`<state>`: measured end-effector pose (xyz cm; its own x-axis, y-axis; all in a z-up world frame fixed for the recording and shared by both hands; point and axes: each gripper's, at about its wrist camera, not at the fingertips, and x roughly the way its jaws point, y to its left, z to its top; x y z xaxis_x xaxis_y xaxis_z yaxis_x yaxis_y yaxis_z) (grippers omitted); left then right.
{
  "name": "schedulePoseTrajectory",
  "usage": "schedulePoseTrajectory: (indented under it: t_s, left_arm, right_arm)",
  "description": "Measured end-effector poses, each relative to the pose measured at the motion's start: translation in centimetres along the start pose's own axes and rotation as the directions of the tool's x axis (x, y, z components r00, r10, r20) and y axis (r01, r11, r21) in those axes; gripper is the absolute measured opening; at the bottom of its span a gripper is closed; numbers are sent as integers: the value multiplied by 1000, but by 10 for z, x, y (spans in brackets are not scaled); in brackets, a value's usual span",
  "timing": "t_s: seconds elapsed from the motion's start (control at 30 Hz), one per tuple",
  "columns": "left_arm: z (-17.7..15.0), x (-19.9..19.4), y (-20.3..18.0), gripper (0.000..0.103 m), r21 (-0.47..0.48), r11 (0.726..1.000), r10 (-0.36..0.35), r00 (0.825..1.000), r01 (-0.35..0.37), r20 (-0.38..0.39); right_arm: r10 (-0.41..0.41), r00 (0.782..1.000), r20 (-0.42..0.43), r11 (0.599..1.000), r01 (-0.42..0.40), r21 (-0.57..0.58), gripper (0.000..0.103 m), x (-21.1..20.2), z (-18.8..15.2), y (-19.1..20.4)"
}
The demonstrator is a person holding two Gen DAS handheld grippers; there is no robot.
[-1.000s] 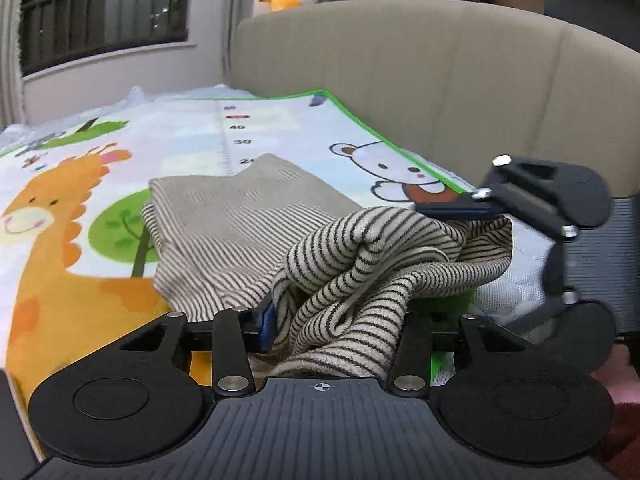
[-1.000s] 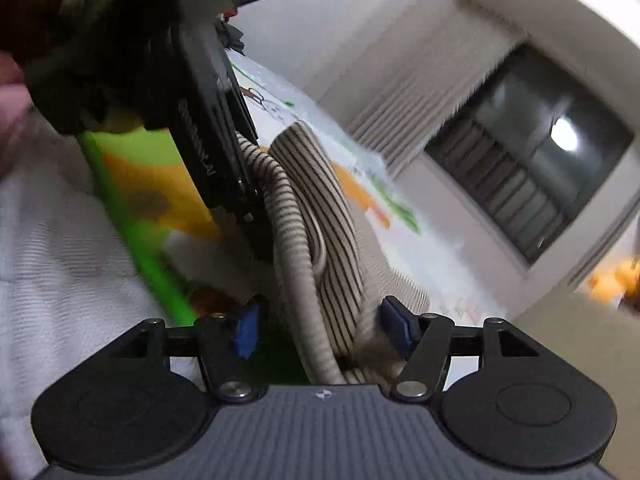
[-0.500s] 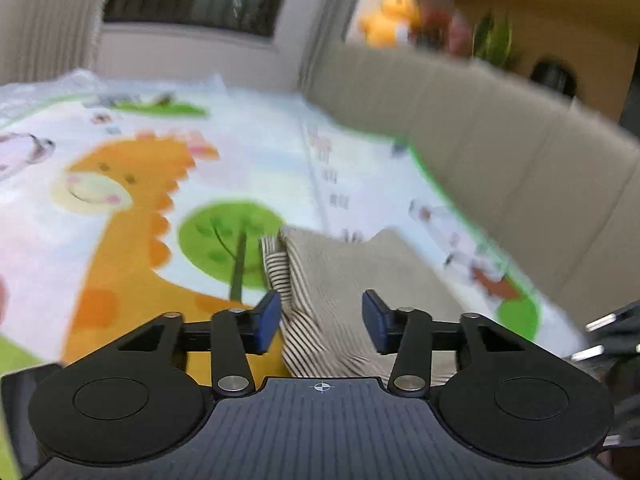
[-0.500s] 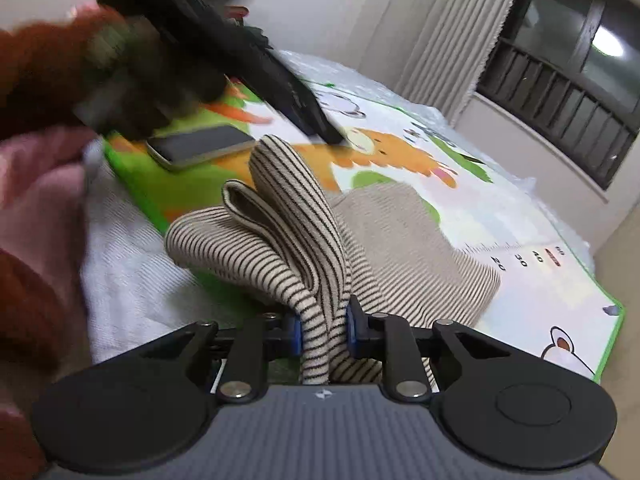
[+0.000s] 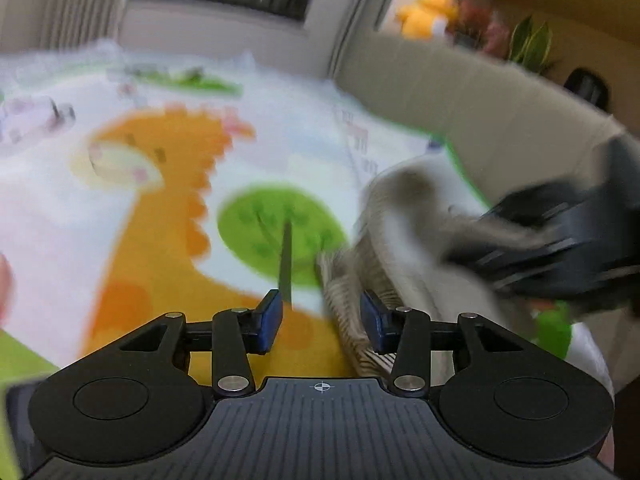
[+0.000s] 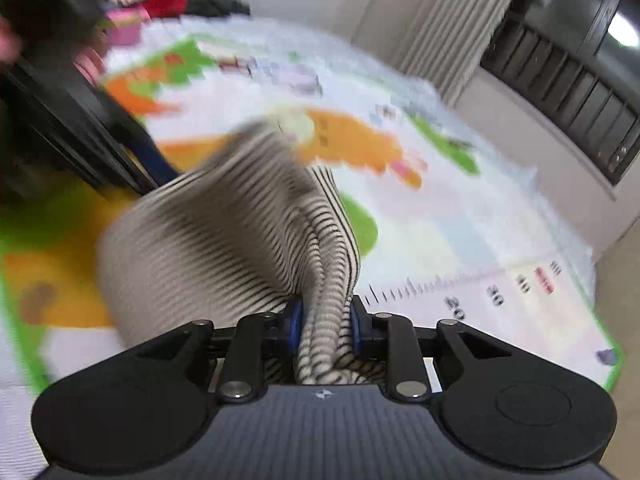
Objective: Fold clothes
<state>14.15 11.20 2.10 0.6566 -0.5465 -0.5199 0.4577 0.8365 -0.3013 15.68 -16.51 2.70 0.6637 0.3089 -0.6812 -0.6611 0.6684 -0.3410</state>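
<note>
A: What is the largest thing in view?
B: A play mat [image 5: 80,216] printed with an orange giraffe, a green tree and a number ruler. It covers the floor beside a beige sofa [image 5: 472,120], and both views are blurred.

A: Where is the garment?
B: A striped top [image 6: 224,240] is bunched up above the mat near the sofa side. In the right wrist view its stripes and folds run away from the camera, rising out of the claw toward the giraffe.

A: And the claws?
B: The right gripper [image 6: 323,320] is clamped on a thick fold of the top. The left gripper [image 5: 320,316] is spread apart and holds nothing; the top's edge lies just by its right finger.

A: Anything in the way?
B: In the left wrist view the right gripper crosses in front of the top. A yellow plush [image 5: 428,10] and plants [image 5: 528,42] sit behind the sofa.
</note>
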Motion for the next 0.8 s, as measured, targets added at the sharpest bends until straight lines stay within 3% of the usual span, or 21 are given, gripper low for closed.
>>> schedulePoseTrajectory:
  t_s: [0.1, 0.17, 0.2, 0.23, 0.33, 0.4, 0.43, 0.5, 0.57, 0.63, 0.73, 0.8]
  left_arm:
    - [16, -23, -24, 48, 98, 993, -79, 994, 70, 81]
    - [24, -19, -47, 52, 171, 975, -155, 984, 139, 86]
    - [27, -13, -58, 52, 204, 964, -188, 979, 169, 78]
    - [28, -3, -67, 55, 232, 956, -201, 978, 182, 63]
    - [29, 38, -81, 54, 279, 950, -149, 989, 140, 12]
    - [29, 62, -82, 51, 289, 952, -97, 995, 97, -15]
    - [28, 65, -80, 48, 288, 953, -87, 996, 89, -20]
    - [27, 69, -77, 46, 288, 955, -67, 997, 73, -30]
    - [25, 73, -74, 46, 287, 956, -47, 998, 57, -41]
    - [24, 77, -70, 46, 287, 957, -27, 998, 40, -51]
    - [22, 84, -65, 46, 287, 958, 3, 998, 16, -66]
    - [21, 86, -63, 46, 284, 959, 9, 997, 12, -72]
  right_arm:
    - [22, 1000, 13, 997, -23, 70, 33, 26, -8, -12]
    - [44, 998, 39, 987, -49, 155, 46, 28, -11, -24]
    - [32, 999, 43, 982, -40, 185, 60, 26, -13, -29]
    - [20, 999, 46, 976, -30, 214, 70, 25, -16, -34]
    - [-50, 997, 67, 961, 30, 275, 75, 8, -22, -45]
    - [-136, 986, 98, 942, 98, 321, 73, -13, -28, -51]
    - [-182, 975, 124, 927, 128, 353, 55, -25, -31, -53]
    - [-213, 961, 175, 891, 118, 438, 36, -49, -37, -54]
    - [-183, 955, 235, 861, 40, 507, 36, -59, -45, -54]
    - [-102, 965, 241, 838, -47, 544, 36, -47, -52, -51]
    - [-45, 996, 78, 824, -7, 567, 39, 10, -70, -37]
    - [-71, 994, 88, 810, 6, 586, 40, 23, -81, -33]
